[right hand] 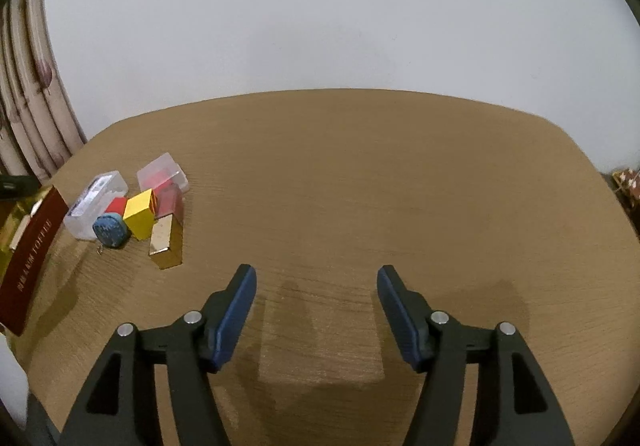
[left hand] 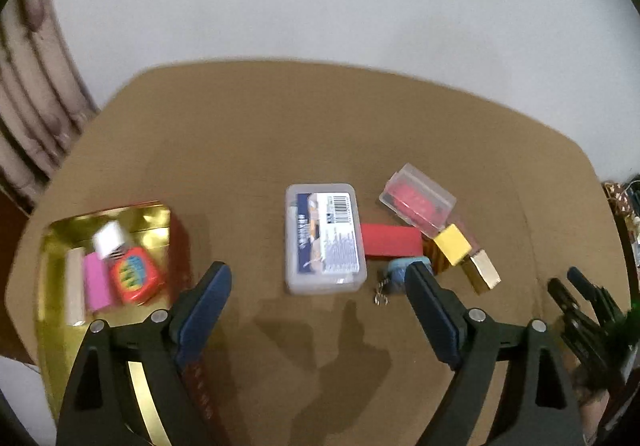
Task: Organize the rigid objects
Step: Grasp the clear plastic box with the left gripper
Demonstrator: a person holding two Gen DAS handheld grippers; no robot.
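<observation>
Wooden table [right hand: 360, 173] held a tin [left hand: 60, 286] and boxes [left hand: 324, 238]; left gripper [left hand: 320, 286] and right gripper [right hand: 316, 286] hung spread wide, empty.

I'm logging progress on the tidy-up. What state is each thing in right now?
Left gripper: open, empty.
Right gripper: open, empty.
Tin: open, partly filled.
Labelled case: shut, flat on the table.
Clear case: shut, propped on other items.
Gold box: on its side.

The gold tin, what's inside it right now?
Inside the gold tin: a white block, pink block, cream bar and red case. Anything beneath them is hidden.
</observation>
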